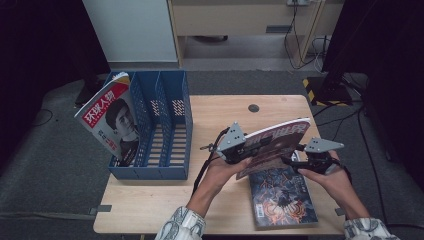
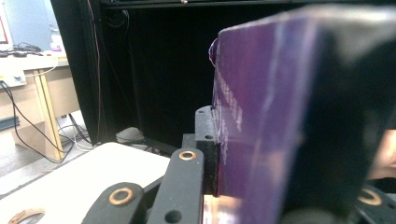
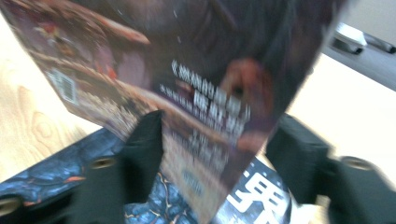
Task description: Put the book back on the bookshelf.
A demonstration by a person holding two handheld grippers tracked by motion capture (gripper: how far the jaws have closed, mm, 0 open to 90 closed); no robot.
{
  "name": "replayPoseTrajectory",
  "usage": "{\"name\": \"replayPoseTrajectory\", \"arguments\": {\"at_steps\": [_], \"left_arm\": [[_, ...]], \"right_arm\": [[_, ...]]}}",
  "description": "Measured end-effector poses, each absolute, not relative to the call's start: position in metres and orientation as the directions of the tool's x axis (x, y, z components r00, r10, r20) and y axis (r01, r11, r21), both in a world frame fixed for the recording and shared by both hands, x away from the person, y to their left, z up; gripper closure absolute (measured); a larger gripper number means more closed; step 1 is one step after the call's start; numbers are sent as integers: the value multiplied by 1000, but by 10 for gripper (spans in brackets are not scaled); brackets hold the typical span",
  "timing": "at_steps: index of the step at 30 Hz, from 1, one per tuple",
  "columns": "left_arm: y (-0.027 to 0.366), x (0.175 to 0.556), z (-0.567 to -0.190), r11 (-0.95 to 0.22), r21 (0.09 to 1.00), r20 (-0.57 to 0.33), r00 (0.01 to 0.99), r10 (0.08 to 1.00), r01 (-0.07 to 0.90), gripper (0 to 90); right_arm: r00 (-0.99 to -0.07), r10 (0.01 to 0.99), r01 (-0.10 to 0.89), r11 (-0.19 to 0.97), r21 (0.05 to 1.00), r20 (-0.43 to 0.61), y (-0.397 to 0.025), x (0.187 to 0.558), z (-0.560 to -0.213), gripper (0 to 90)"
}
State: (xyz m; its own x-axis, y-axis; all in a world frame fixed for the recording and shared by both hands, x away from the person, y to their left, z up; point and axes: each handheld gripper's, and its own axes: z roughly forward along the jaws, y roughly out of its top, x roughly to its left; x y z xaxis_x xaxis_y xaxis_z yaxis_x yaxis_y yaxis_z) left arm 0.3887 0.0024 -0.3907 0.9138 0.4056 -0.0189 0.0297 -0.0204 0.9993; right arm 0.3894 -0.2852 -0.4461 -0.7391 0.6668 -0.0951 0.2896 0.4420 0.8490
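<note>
From the high view, I held a thin magazine with a pink and white cover lifted above the light wooden table, tilted, between my two grippers. My left gripper gripped its left edge, and my right gripper was at its lower right edge. Under it, a second magazine with a dark blue illustrated cover lay flat on the table near the front edge. At the left side of the table stood a blue plastic file rack with three compartments. A magazine with a red title band and a portrait on the cover leaned in its leftmost compartment.

In the left gripper view, my jaws were clamped on the edge of the lifted magazine, whose purple surface stood almost upright just beside the left jaw. The table corner was below.

In the right gripper view, the picture was blurred. My jaws stood apart, and the lower corner of the lifted magazine hung between them; I could not tell if it touched either one. The dark blue magazine lay on the table under them.
</note>
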Motion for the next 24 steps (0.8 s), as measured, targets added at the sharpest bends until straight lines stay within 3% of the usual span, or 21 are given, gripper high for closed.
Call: {"name": "replayPoseTrajectory", "arguments": {"at_steps": [2, 3, 5, 15, 24], "left_arm": [[3, 389, -391, -16, 999, -24, 913, 407, 33, 837], [3, 389, -391, -15, 999, -25, 911, 412, 34, 837], [3, 390, -391, -14, 999, -26, 909, 415, 35, 838], [7, 392, -388, 20, 998, -60, 893, 446, 57, 840], [22, 389, -364, 33, 999, -44, 877, 479, 32, 840]], "right_arm": [[-732, 675, 297, 434, 851, -89, -286, 389, -448, 261], [-711, 701, 330, 412, 849, -64, -290, 385, -453, 191], [-687, 725, 351, 399, 847, -57, -292, 382, -460, 166], [-624, 781, 445, 349, 824, 6, -304, 377, -482, 138], [-593, 805, 451, 309, 837, 23, -302, 368, -482, 148]]}}
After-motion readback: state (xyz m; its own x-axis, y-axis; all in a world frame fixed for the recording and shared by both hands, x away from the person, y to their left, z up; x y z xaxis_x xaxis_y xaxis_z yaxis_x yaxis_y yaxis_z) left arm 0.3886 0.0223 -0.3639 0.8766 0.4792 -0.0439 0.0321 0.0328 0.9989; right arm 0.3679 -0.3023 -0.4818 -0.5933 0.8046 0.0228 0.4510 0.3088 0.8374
